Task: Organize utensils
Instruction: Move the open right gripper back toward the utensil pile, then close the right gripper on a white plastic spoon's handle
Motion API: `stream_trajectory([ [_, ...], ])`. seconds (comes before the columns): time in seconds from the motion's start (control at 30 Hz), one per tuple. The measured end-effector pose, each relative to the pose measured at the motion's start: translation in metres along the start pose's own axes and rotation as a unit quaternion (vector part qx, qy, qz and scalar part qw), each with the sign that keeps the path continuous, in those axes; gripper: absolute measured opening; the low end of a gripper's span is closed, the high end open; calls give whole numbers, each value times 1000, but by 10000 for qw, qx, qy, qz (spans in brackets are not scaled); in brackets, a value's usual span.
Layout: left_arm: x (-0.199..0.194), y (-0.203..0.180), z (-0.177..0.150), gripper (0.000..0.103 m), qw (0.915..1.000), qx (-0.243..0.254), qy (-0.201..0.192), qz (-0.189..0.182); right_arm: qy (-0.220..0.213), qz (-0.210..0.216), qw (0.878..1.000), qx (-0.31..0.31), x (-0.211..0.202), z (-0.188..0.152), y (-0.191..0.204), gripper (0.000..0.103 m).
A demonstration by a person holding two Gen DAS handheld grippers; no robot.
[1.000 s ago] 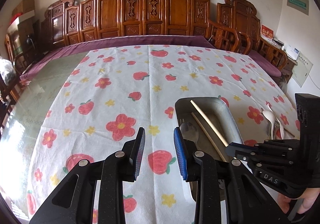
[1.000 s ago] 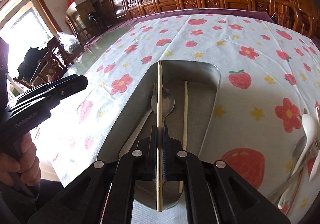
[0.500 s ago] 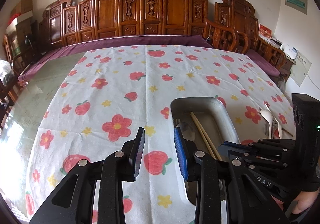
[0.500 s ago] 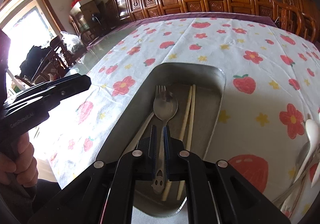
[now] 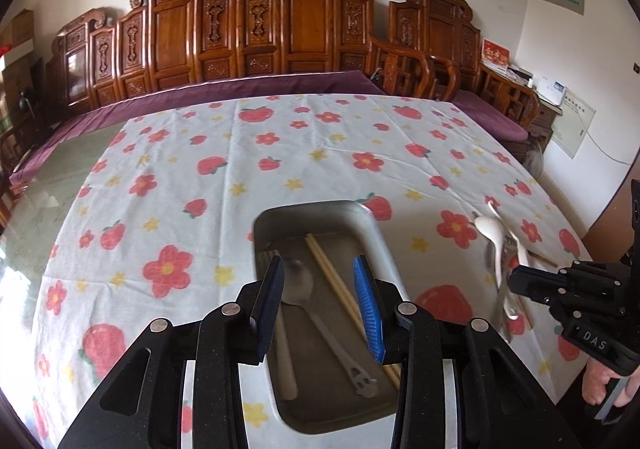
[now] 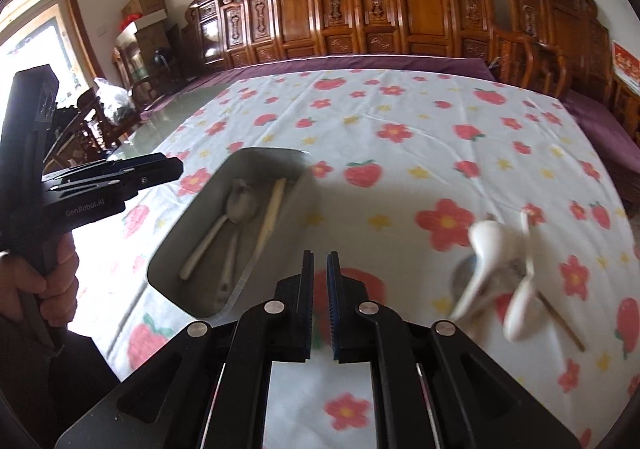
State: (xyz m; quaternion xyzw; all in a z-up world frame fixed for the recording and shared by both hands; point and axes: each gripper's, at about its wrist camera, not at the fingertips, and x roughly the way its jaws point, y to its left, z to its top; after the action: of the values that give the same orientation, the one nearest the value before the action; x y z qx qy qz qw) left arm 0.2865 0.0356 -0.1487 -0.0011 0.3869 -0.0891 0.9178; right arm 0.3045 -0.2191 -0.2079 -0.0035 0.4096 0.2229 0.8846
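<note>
A grey metal tray (image 5: 372, 233) lies on the flowered cloth and holds a metal spoon (image 5: 316, 301), a pair of chopsticks (image 5: 332, 277), a white handle (image 5: 286, 361) and fork tines (image 5: 268, 255). My left gripper (image 5: 318, 277) hovers over the tray with its jaws opening and nothing pressed between them. My right gripper (image 6: 318, 265) hangs over bare cloth to the right of the tray (image 6: 192, 217), its jaws almost together and empty. A blurred pile of loose utensils lies further right: white ceramic spoons (image 6: 486, 245), a metal piece (image 6: 464, 273) and a chopstick (image 6: 560, 317).
Carved wooden chairs (image 5: 304, 29) line the far side of the table behind a purple cloth strip (image 5: 240, 89). A hand (image 6: 56, 289) holds the left gripper's handle at the left edge. Bare glass tabletop (image 5: 40, 201) shows left of the cloth.
The right gripper let the chopstick go into the tray, then swung right towards the loose pile. The left gripper slid right over the tray and its jaws spread wider.
</note>
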Motion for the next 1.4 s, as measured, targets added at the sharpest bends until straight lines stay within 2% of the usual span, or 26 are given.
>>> stream_trajectory([
  [0.17, 9, -26, -2, 36, 9997, 70, 70, -221, 32, -399, 9991, 149, -19, -18, -38, 10],
  [0.33, 17, -49, -7, 41, 9993, 238, 134, -268, 150, -756, 9967, 243, -24, -32, -69, 10],
  [0.6, 23, -72, -13, 44, 9984, 399, 165, -369, 393, -1096, 9919, 514, -3, -41, -109, 13],
  [0.63, 24, -75, -13, 45, 9982, 425, 168, -378, 432, -1148, 9910, 537, 2, -40, -114, 14],
  [0.7, 24, -80, -14, 46, 9980, 473, 163, -390, 477, -1258, 9892, 583, 10, -39, -122, 25],
  [0.73, 24, -83, -15, 47, 9978, 498, 158, -396, 494, -1287, 9886, 602, 14, -37, -125, 31],
  [0.77, 25, -84, -15, 47, 9977, 511, 158, -407, 500, -1313, 9882, 614, 17, -37, -127, 32],
  [1.0, 28, -93, -17, 48, 9970, 570, 196, -489, 534, -1366, 9863, 752, 37, -17, -142, 32],
  [1.13, 29, -97, -19, 48, 9966, 592, 221, -530, 710, -1435, 9836, 832, 53, -8, -153, 32],
  [1.4, 29, -103, -22, 48, 9957, 684, 245, -580, 1040, -1444, 9795, 947, 58, -12, -165, 28],
])
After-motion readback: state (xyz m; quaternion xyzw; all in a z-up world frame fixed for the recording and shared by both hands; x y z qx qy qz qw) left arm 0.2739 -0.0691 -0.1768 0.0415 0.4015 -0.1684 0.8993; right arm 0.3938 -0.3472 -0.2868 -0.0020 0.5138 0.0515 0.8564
